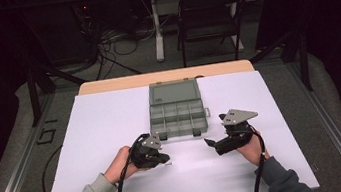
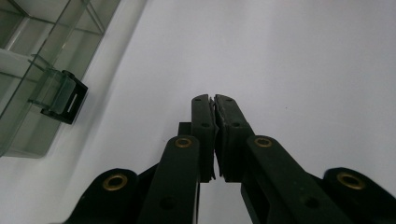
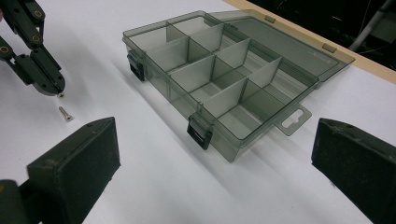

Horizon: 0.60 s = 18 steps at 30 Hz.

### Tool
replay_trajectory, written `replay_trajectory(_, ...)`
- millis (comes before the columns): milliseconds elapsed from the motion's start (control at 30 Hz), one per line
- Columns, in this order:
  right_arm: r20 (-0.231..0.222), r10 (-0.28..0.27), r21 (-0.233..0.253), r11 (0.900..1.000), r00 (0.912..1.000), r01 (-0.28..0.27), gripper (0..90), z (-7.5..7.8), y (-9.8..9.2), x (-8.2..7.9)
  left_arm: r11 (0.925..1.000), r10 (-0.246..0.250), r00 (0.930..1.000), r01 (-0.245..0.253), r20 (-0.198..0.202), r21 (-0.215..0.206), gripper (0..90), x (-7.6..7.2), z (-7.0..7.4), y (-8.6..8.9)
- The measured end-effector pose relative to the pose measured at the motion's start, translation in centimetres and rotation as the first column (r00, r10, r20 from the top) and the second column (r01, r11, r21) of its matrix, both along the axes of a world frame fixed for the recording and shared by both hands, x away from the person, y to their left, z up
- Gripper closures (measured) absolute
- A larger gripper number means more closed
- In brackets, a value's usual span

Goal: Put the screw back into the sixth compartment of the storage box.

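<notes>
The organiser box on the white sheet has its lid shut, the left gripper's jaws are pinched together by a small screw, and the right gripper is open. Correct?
Not quite: the organiser box has its lid open, folded back flat behind the compartments, as the right gripper view shows. The rest stands: left gripper pinched, screw nearby, right gripper open.

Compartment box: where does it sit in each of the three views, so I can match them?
High view: compartment box mid-frame.
Left gripper view: box in upper left corner.
Right gripper view: box at centre.
Shared landmark: its black latch.

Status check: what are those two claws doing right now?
Left gripper shut on something tiny, cannot tell what. Right gripper open, empty. Small silver screw on white table. Path clear.
</notes>
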State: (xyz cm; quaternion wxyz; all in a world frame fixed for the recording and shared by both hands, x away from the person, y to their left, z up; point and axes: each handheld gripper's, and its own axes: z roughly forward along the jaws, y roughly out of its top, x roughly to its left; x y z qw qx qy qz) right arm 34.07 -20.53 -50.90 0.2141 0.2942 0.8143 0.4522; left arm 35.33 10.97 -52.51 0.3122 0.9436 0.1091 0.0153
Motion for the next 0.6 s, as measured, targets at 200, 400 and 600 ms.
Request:
replay_trajectory(200, -0.002, 0.001, 0.001, 1.000, 1.0000, -0.001, 0.2, -0.02, 0.04, -0.02, 1.0000, 0.008, 1.0000, -0.008, 0.003, -0.005, 87.1, 0.24, 0.22, 0.10)
replay_trajectory(400, -0.005, -0.007, -0.001, 1.000, 1.0000, 0.007, 0.2, -0.04, -0.07, 0.06, 0.9999, 0.010, 0.9999, -0.010, 0.009, -0.011, 87.1, 0.51, 0.46, 0.05)
replay_trajectory(600, 0.000, -0.001, 0.003, 1.000, 1.0000, 0.001, 0.2, -0.02, -0.03, -0.02, 0.9998, 0.012, 0.9998, -0.012, 0.015, -0.014, 87.1, 0.81, 0.68, -0.06)
